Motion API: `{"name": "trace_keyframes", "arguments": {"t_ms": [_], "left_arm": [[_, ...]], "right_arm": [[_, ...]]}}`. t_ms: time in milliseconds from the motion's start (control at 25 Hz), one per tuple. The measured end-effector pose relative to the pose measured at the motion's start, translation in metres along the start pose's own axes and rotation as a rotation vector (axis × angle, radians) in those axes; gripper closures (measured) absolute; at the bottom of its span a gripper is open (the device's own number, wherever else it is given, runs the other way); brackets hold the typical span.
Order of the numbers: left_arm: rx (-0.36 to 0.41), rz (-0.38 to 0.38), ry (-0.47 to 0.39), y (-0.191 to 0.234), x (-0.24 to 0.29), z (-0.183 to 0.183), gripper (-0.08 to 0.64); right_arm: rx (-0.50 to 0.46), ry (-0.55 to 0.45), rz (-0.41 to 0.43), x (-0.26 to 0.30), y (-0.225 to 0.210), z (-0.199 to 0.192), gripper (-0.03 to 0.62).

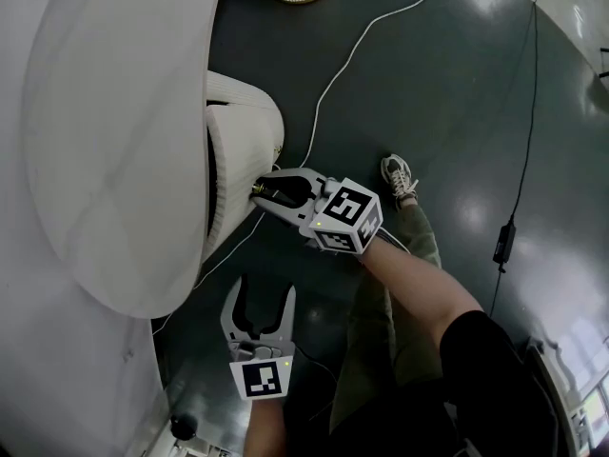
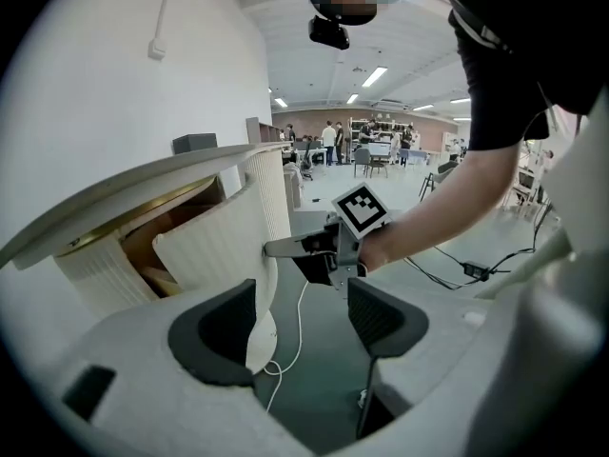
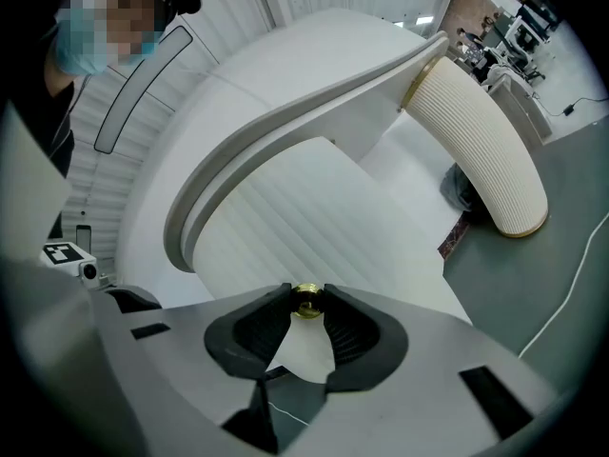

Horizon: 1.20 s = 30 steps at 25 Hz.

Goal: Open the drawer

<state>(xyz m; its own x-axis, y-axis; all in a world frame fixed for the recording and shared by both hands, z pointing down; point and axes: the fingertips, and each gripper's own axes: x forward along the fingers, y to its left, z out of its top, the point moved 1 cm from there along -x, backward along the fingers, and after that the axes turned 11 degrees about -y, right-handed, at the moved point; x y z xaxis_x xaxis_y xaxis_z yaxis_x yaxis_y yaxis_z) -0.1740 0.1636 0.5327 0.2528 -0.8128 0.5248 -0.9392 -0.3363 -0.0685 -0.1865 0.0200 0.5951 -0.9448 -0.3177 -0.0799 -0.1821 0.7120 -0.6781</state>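
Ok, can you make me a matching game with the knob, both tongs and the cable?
Things:
1. knob
2. left tongs
3. right tongs
4. cable

What fits:
a. open, nothing in them
b. gold
c. white, lying on the floor
d. shut on the knob

Pairs: 1-b, 2-a, 3-d, 4-c
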Motion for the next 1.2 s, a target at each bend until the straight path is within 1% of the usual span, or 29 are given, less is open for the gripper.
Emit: {"name": "trace_keyframes", "arguments": {"t_ms": [80,280,520,800,1000,1200], "left_arm": [[-0.001,0.0,-0.014,-0.003,-0.002,0.004,0.262],[0.011,-0.002,-0.017,-0.016,-0.009,0.015,0.262],[0.033,-0.007,-0.046,-0.024,-0.017,0.035,0.262],[0.004,0.011,-0.061,-0.018,-0.019,0.045,0.262],[0.012,-0.005,-0.088,-0.037,-0.025,0.064,0.262],[0.029,-0.026,-0.085,-0.038,-0.022,0.067,0.262]], "right_arm": [[-0.006,0.015,-0.004,-0.011,0.002,0.0,0.482],[-0.014,0.056,-0.02,-0.041,0.006,0.004,0.482],[-0.014,0.096,-0.059,-0.068,0.007,0.004,0.482],[-0.02,0.133,-0.08,-0.085,0.0,-0.002,0.483],[-0.022,0.15,-0.085,-0.11,0.009,0.003,0.483],[-0.021,0.154,-0.108,-0.119,0.008,0.004,0.483]]}}
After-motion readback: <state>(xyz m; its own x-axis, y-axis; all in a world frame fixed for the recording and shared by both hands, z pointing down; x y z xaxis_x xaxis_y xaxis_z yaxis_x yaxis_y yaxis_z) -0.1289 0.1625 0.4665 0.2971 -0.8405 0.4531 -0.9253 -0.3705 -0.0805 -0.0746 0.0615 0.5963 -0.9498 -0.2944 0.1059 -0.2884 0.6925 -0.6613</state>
